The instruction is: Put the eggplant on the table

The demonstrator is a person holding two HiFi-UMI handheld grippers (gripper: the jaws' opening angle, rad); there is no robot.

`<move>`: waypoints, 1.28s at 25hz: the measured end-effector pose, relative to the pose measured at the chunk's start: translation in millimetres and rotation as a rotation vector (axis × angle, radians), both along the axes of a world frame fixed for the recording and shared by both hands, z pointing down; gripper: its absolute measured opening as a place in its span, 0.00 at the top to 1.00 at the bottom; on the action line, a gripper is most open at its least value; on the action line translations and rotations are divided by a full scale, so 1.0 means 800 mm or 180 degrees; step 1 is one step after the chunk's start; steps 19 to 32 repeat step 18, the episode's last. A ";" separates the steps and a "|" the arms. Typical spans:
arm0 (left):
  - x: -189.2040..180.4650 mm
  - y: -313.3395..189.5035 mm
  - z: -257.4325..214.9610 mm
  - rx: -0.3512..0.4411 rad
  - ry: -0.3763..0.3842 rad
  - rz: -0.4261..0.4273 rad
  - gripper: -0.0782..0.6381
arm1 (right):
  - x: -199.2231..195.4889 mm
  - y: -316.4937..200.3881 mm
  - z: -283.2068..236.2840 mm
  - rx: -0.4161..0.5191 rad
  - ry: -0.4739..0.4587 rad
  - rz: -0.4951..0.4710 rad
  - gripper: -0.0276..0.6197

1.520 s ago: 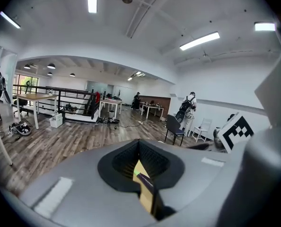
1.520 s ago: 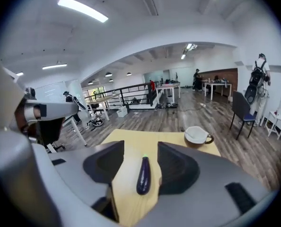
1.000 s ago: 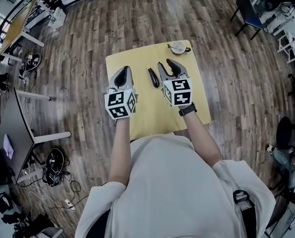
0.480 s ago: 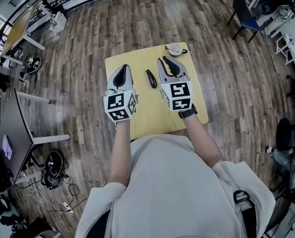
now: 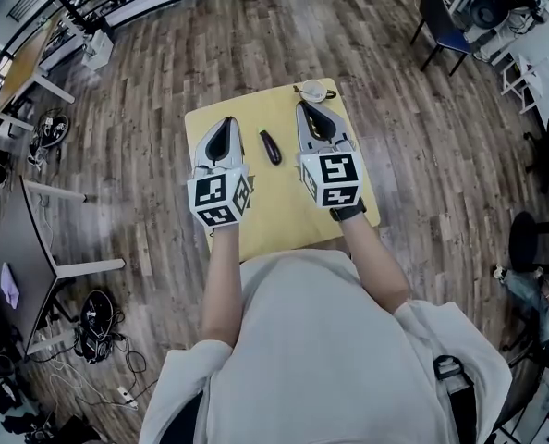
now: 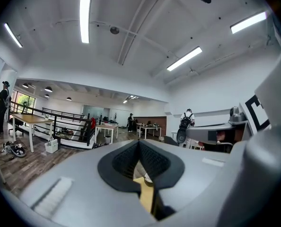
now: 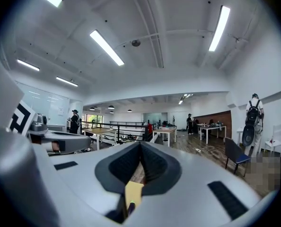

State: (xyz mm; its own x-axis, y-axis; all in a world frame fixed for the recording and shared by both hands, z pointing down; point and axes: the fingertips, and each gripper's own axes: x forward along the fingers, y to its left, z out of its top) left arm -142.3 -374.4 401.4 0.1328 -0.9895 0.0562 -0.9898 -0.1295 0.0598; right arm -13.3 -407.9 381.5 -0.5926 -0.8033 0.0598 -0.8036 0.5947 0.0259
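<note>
A small dark purple eggplant (image 5: 270,147) lies on the yellow table (image 5: 284,206), untouched, between my two grippers. In the head view my left gripper (image 5: 221,124) is to its left, shut and empty. My right gripper (image 5: 308,108) is to its right, jaws together with nothing in them. Both are held level above the table and point away from me. The left gripper view shows the left gripper (image 6: 139,141) with its dark pads (image 6: 124,161) meeting. The right gripper (image 7: 140,144) looks the same in its own view. Neither gripper view shows the eggplant.
A white cup on a saucer (image 5: 312,91) stands at the table's far right corner, just beyond the right gripper. Wooden floor surrounds the small table. A dark chair (image 5: 438,21) stands far right, and a grey table (image 5: 25,248) and cables are at the left.
The right gripper's jaws, spread a second ago, have come together. Both grippers have risen a little over the table. The eggplant has stayed where it lay.
</note>
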 end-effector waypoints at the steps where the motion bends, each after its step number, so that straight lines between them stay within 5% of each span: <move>1: 0.004 -0.001 0.000 0.0003 0.0001 0.0021 0.88 | 0.003 0.000 0.001 -0.0014 -0.0007 0.0010 0.94; 32: 0.013 -0.015 0.018 -0.0073 -0.0023 0.0183 0.88 | -0.001 -0.010 0.021 -0.0125 0.0010 0.0058 0.94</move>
